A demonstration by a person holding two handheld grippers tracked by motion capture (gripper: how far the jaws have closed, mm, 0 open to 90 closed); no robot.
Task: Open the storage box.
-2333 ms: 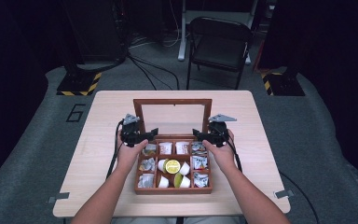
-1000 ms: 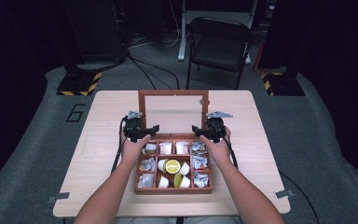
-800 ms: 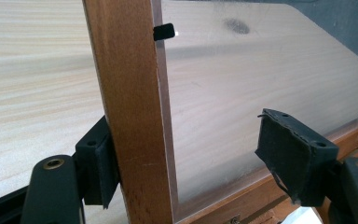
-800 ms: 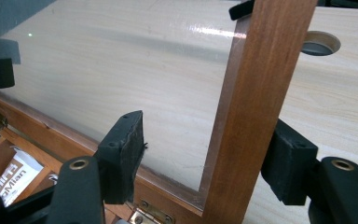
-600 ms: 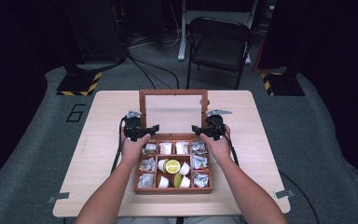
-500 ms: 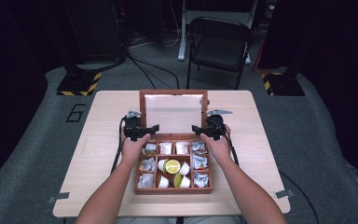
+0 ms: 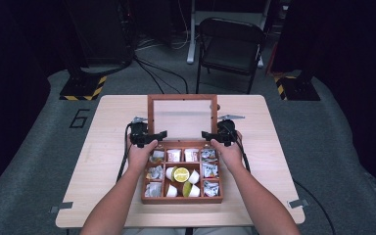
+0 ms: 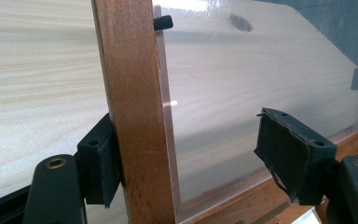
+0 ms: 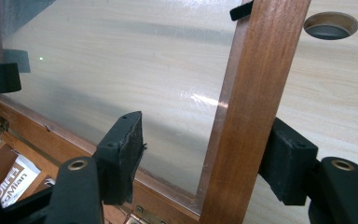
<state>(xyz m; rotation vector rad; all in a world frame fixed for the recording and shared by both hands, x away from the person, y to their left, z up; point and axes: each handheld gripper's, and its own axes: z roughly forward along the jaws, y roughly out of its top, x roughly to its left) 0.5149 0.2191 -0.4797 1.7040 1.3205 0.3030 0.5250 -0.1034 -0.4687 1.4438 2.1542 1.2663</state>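
Wooden box (image 7: 182,198), lid (image 7: 182,117) raised, holds packets and a lemon half (image 7: 181,174); each hand-held gripper's jaws spread around a lid rail.

A box (image 7: 182,198) sits on the table (image 7: 269,161) near its front edge, midway between the left and right edges. Its lid (image 7: 182,117) stands raised behind it, hinged along the box's rear edge. The left gripper (image 7: 147,138) straddles the lid's left rail, the right gripper (image 7: 216,136) its right rail. Packets (image 7: 175,155) and cups (image 7: 172,190) lie in the box's compartments. A chair (image 7: 230,46) stands beyond the table's far edge.
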